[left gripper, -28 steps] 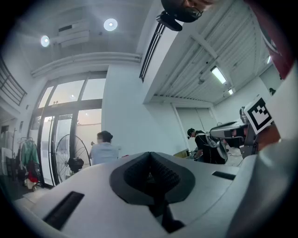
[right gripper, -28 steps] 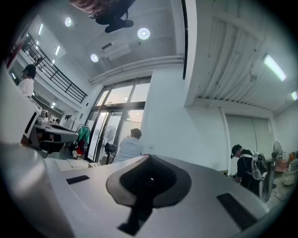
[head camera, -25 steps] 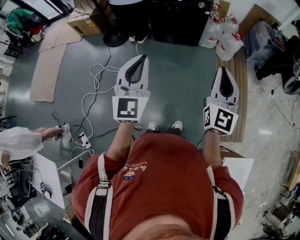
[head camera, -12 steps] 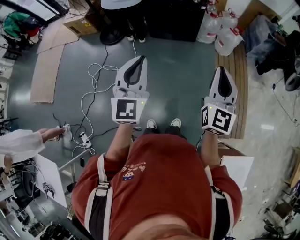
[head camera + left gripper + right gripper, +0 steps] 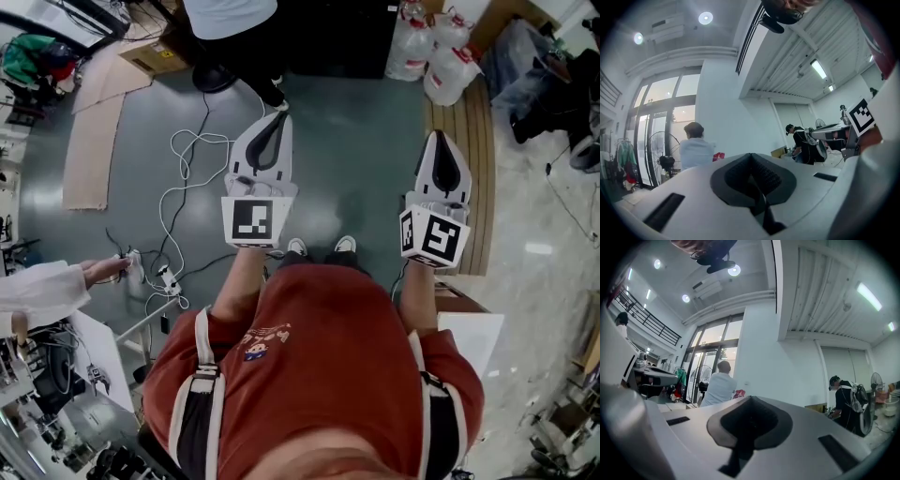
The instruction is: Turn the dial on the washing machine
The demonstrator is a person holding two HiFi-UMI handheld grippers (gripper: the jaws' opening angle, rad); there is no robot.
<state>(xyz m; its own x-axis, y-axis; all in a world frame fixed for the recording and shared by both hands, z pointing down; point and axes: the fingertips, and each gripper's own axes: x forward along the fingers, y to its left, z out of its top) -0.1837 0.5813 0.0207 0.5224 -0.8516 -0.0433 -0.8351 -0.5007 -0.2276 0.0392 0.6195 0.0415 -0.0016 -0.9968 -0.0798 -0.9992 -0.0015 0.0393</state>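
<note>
The person in the red shirt point(image 5: 319, 375) holds both tools out in front, level and apart. I judge this a walking-approach pose, because no washing machine or dial shows in any view. The left gripper point(image 5: 272, 131) and right gripper point(image 5: 441, 159) each have 2 jaws pressed together on nothing. Around them is a tall hall with a white wall point(image 5: 726, 117) and glass doors point(image 5: 656, 136). Underfoot is a grey-green floor point(image 5: 366, 141) with a cardboard sheet point(image 5: 89, 155), water jugs point(image 5: 427, 56) and loose white cables point(image 5: 187, 178).

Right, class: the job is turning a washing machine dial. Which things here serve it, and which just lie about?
For the job: left gripper, right gripper; nothing more in view.
Lying about: white cable, cardboard sheet, plastic jugs.
</note>
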